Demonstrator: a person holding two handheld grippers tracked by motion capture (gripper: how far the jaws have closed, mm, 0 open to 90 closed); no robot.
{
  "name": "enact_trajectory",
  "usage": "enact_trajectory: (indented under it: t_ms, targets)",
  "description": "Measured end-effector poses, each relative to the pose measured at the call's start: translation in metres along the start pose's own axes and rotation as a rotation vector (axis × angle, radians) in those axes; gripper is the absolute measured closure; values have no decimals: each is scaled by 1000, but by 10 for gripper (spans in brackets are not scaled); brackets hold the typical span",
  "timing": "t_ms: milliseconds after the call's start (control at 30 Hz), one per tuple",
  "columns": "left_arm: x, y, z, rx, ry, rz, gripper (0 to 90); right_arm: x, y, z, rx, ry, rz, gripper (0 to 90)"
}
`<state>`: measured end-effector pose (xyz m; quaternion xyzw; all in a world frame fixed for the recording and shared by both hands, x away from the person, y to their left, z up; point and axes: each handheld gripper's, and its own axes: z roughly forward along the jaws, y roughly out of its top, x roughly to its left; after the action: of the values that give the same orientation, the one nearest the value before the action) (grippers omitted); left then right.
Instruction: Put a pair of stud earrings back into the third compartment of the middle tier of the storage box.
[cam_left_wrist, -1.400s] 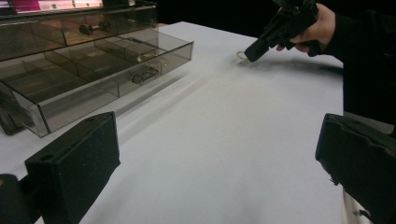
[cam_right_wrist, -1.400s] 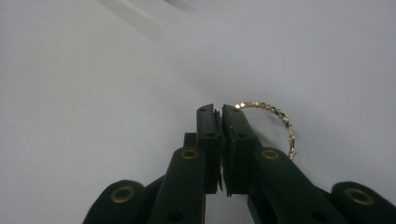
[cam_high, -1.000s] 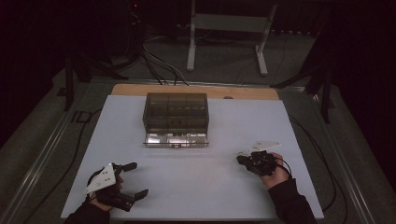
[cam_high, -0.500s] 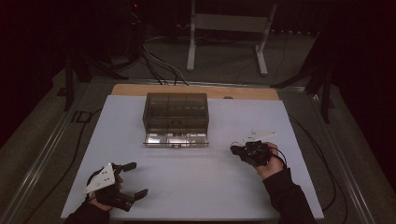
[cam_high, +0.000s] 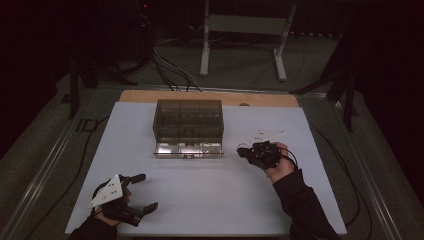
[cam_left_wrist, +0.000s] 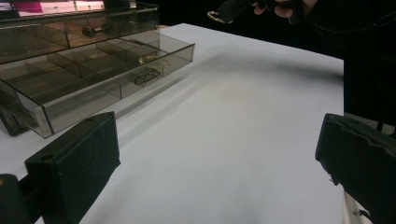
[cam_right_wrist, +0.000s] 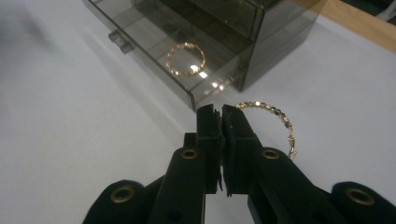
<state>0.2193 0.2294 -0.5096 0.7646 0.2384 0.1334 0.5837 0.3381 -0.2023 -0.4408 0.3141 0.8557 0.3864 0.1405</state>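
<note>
Nearest, left tool (cam_high: 141, 191), matte black blocky jaws spread wide, nothing between, low over smooth white tabletop (cam_high: 210, 195). Farther, right tool (cam_right_wrist: 220, 122) pinched shut on thin beaded gold bracelet (cam_right_wrist: 280, 119), lifted just beside smoky translucent plastic drawer box (cam_high: 188, 121). Beyond, second gold bracelet (cam_right_wrist: 186, 59) lying in open bottom drawer (cam_right_wrist: 154, 46).

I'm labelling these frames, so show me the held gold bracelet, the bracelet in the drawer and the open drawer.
held gold bracelet (cam_right_wrist: 275, 114): right gripper view, its beaded arc.
bracelet in the drawer (cam_right_wrist: 186, 59): right gripper view, its middle.
open drawer (cam_high: 188, 149): high view, its front compartments.
</note>
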Motion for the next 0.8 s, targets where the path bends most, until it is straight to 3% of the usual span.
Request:
enact_trajectory:
  t_ms: [800]
  targets:
    - [-1,0,0,2,-3,8,7,13,38,30,1,50,-37,868]
